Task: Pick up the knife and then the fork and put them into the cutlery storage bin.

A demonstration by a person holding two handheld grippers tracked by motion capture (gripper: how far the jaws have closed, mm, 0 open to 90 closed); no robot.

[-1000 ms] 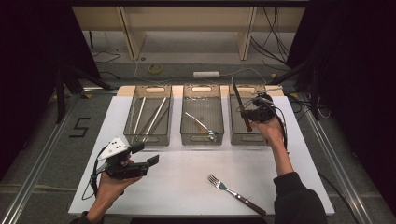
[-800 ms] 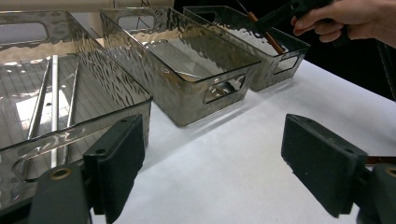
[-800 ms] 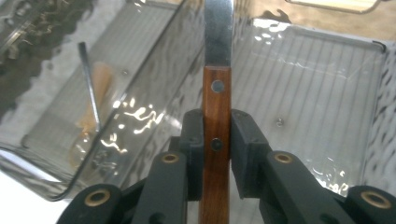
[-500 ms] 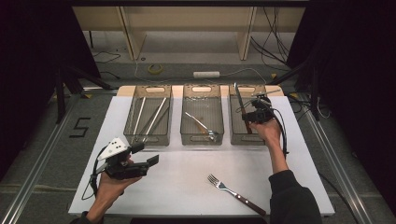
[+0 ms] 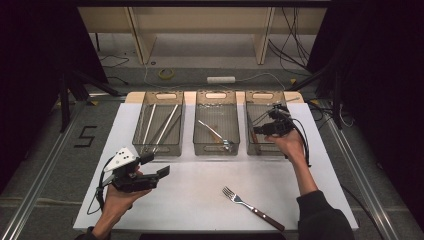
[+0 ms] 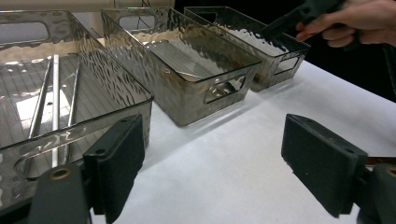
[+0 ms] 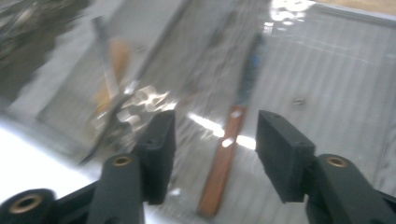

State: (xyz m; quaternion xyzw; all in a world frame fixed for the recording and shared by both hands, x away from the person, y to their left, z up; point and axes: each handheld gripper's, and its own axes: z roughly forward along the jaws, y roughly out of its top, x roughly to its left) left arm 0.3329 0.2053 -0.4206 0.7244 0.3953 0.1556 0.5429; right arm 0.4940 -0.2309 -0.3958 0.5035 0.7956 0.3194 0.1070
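A wooden-handled knife lies flat on the floor of the right bin, its blade pointing away. My right gripper hovers just above it, open, the handle showing in the gap between its jaws. In the high view the right gripper sits over that bin's left side. A fork with a dark handle lies on the white mat at the front. My left gripper is held low at the front left, open and empty, aimed toward the bins.
Three smoky clear bins stand in a row at the back of the mat. The left bin holds long metal sticks. The middle bin holds a fork-like utensil. A person's right hand shows above the far bin.
The right gripper held the knife upright over the right bin; now the knife lies in the bin and the jaws are open. The left gripper stayed still.
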